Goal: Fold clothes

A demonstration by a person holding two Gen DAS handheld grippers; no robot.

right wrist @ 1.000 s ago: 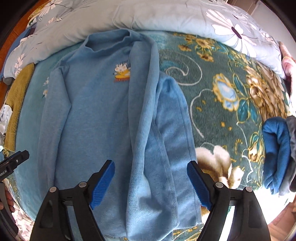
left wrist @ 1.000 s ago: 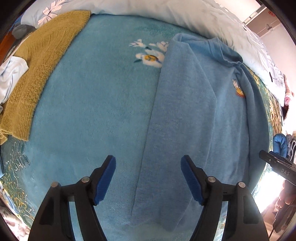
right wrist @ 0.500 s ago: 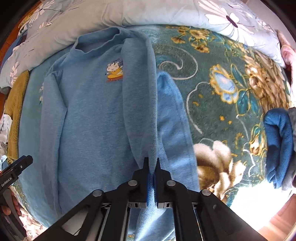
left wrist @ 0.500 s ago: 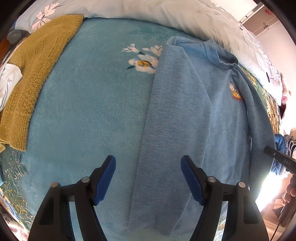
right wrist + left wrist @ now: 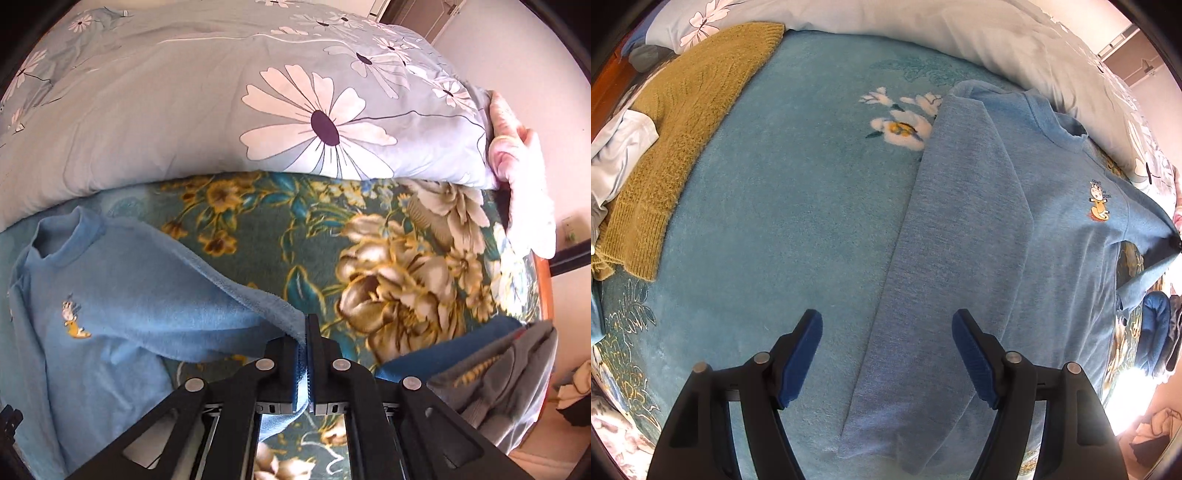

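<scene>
The light blue sweater (image 5: pixel 1015 229) is being supported front-up on the floral bed cover (image 5: pixel 388 236), collar toward the duvet (image 5: pixel 184 92), with one sleeve lying folded straight down along its body. The other sleeve (image 5: pixel 207 314) is being gripped near its end by the right gripper (image 5: pixel 307 354), whose jaws are clenched on the fabric, and it is being held taut and clear of the cover. The left gripper (image 5: pixel 886 354) is being held above the hem edge with its jaws standing wide apart and nothing between them.

Only a narrow strip of fabric is being pinched, so the sleeve is judged liable to slip out if tension is increased. Because the body is not being pinned, the whole garment risks being dragged sideways, and the laid sleeve is at risk of being disturbed. The folded clothes (image 5: pixel 491 365) just beside the right gripper are being exposed to accidental contact.
</scene>
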